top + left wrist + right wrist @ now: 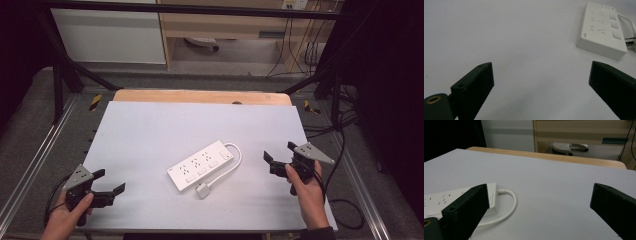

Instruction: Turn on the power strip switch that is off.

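A white power strip (201,165) lies near the table's (150,130) middle, its cord (227,167) looping beside it. Left gripper (107,186) at the near left corner and right gripper (279,156) by the right edge both gape wide, holding nothing, with bare tabletop around.

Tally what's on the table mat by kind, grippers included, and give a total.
White power strip, with its cable and plug: 1
Black two-jaw grippers, left gripper and right gripper, both open and holding nothing: 2
Total: 3
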Demonstrator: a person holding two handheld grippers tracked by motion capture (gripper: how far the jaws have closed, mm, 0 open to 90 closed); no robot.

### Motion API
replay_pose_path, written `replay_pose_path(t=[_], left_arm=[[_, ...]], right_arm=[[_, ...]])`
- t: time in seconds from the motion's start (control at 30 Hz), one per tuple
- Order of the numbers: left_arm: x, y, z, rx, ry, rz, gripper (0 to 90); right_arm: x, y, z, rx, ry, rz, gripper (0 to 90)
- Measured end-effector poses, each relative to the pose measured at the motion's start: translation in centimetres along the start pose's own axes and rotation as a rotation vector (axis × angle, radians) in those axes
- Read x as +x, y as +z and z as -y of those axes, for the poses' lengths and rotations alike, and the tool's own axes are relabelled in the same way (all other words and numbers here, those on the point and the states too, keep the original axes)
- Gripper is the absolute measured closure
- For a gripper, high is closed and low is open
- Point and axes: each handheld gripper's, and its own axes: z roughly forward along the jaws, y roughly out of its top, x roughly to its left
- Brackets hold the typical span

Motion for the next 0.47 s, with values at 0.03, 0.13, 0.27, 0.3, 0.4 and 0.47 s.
replay_pose_path(t=[0.03,0.13,0.27,0.3,0.4,0.47], left_arm=[[0.0,0.0,0.0,0.000,0.000,0.000,6.1],[0.0,0.0,0.0,0.001,0.000,0.000,6.1],[0.0,0.0,0.0,-0.001,-0.002,-0.001,6.1],[0.0,0.0,0.0,-0.001,-0.002,-0.001,6.1],[-0.1,0.0,0.0,0.000,0.001,0.000,6.1],[-0.1,0.0,0.0,-0.001,0.001,0.001,6.1]], right_arm=[[-0.2,-0.2,0.2,-0.001,0.002,0.004,2.9],[-0.9,-0.5,0.9,0.014,0.006,0.015,3.1],[-1.5,-0.4,2.4,0.066,0.021,0.022,3.4],[-1.7,-0.3,2.8,0.082,0.020,0.028,3.5],[-2.0,0.1,3.8,0.133,0.023,0.031,3.7],[-2.1,0.5,4.2,0.171,0.026,0.031,3.7]])
